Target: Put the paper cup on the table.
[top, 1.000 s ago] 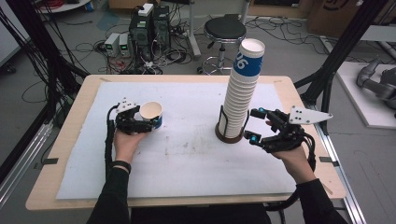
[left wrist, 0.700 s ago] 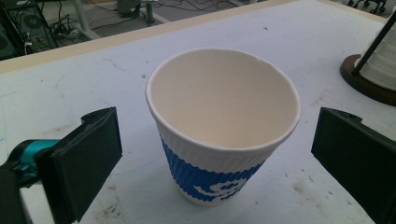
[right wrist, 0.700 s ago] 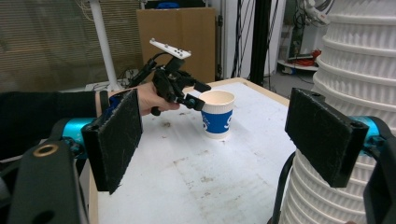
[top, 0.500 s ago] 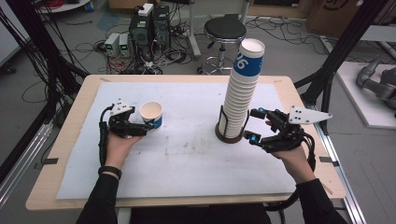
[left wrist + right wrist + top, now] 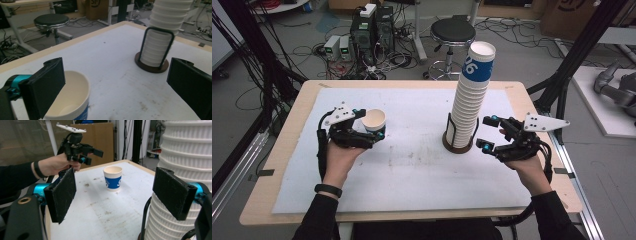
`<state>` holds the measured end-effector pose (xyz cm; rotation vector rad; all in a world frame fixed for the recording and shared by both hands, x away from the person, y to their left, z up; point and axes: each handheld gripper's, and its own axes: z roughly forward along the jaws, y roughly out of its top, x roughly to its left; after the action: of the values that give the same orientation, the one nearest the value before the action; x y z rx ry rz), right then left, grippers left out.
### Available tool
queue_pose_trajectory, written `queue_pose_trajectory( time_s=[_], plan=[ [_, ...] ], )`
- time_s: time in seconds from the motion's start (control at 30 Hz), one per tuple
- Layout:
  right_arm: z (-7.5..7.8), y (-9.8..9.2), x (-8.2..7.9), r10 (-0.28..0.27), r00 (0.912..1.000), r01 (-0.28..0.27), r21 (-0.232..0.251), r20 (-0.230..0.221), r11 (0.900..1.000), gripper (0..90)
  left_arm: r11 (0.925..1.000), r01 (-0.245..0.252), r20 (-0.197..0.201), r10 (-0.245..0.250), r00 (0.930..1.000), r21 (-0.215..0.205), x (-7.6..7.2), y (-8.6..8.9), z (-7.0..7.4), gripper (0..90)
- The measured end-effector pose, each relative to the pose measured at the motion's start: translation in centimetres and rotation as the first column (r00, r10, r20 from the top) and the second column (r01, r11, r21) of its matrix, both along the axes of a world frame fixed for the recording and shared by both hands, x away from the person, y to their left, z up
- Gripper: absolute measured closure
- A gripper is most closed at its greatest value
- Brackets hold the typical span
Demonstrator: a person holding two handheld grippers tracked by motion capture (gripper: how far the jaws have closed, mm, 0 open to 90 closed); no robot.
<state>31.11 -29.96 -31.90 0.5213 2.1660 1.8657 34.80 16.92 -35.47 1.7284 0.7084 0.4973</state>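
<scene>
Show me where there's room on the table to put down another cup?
The widest bare patch lies between the single cup and the stack of cups in its holder, on the white mat. The mat's far strip behind both is free too. It is crowded beside the stack, where the right hand-held gripper sits.

The high view looks down on the table (image 5: pixel 422 170); both gripper views, low and close, share the cup stack (image 5: pixel 469 100).

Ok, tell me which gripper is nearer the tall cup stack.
Right. The right gripper sits open just beside the cup stack, at its base. The left gripper is across the table, by the single cup.
</scene>
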Motion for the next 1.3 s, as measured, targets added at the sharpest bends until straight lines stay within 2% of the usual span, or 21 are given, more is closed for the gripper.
queue_pose_trajectory(
  time_s=[0.13,0.37,0.6,0.87,1.07,1.3],
  plan=[
    [0.0,0.0,0.0,-0.001,1.0,0.001,-0.001,-0.002,1.0,19.2,0.998,0.063,0.024,-0.063,0.9977,-0.01,-0.7,-1.7,0.9,1.7],
    [0.1,0.0,-0.2,-0.005,0.9999,0.005,-0.001,0.01,1.0,19.2,0.9872,0.157,0.061,-0.156,0.9859,-0.026,-1.8,-4.3,2.2,1.7],
    [0.2,0.2,-0.1,-0.01,0.9999,0.01,-0.009,0.01,1.0,19.2,0.9741,0.219,0.068,-0.215,0.9742,-0.055,-2.4,-5.1,3.1,1.8],
    [0.3,-0.1,-0.3,-0.016,0.9998,0.016,-0.002,0.006,1.0,19.2,0.9693,0.24,0.082,-0.235,0.9685,-0.054,-3.1,-5.4,4.1,1.8],
    [0.3,-0.1,-0.2,-0.019,0.9998,0.019,-0.007,0.006,1.0,19.2,0.9652,0.257,0.081,-0.252,0.9643,-0.05,-3.3,-5.7,4.3,1.8],
    [0.3,-0.1,-0.3,-0.016,0.9999,0.016,-0.008,0.004,1.0,19.2,0.9665,0.252,0.082,-0.248,0.9654,-0.048,-3.2,-5.6,4.2,1.7]
  ],
)
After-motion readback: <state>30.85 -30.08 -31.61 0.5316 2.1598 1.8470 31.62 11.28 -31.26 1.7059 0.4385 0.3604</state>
